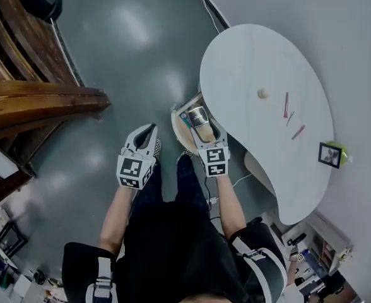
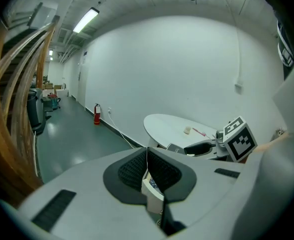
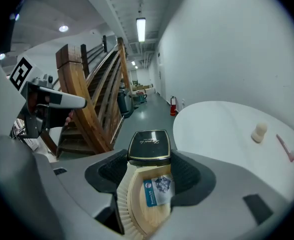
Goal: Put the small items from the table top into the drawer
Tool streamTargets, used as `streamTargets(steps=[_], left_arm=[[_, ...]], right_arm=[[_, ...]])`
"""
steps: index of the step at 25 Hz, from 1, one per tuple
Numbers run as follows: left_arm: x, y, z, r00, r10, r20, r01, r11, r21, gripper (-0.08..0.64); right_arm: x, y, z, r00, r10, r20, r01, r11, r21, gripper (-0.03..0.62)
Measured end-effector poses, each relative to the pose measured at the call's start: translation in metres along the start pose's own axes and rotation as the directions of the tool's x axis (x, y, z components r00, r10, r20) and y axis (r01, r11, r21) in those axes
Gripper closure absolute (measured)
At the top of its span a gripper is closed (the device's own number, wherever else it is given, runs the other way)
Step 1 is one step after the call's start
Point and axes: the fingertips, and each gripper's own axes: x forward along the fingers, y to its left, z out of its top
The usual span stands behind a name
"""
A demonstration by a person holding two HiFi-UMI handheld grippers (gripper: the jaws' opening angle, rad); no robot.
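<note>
Right claw (image 3: 149, 160) with black case (image 3: 148, 143) over drawer (image 3: 136, 210), beside table edge (image 3: 185, 125)

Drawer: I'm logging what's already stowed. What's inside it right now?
A blue-and-white packet lies on the wooden bottom of the drawer. The black case held in the right gripper covers the drawer's far end, so anything beneath it cannot be seen.

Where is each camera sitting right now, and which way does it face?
Head view: on the person's head, steeply down at floor, white table, open drawer; forearms, legs, left gripper, right gripper show.
Left gripper view: along its closed jaws toward table and wall; the right gripper shows too.
Right gripper view: along jaws clamping a black case, toward wooden staircase.
Shared: all three show the table.
</note>
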Motion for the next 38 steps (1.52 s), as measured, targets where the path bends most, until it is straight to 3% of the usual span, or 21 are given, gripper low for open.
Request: streamTargets(steps=[14,31,38], left_arm=[[0.05,-0.004,-0.061,0.998,0.0,-0.062,-0.004,0.998,-0.06,0.539],[0.074,0.008,-0.092,0.994,0.017,-0.111,-0.028,0.995,-0.1,0.54],[0.081,0.008,-0.104,0.992,0.014,-0.122,-0.027,0.994,-0.107,0.54]], right_arm=[[0.061,-0.012,-0.102,0.977,0.106,-0.184,-0.111,0.994,-0.022,0.316],[0.142,-0.015,-0.164,0.925,0.161,-0.345,-0.188,0.981,-0.047,0.316],[0.166,-0.019,-0.186,0.9,0.174,-0.4,-0.196,0.981,-0.013,0.316]])
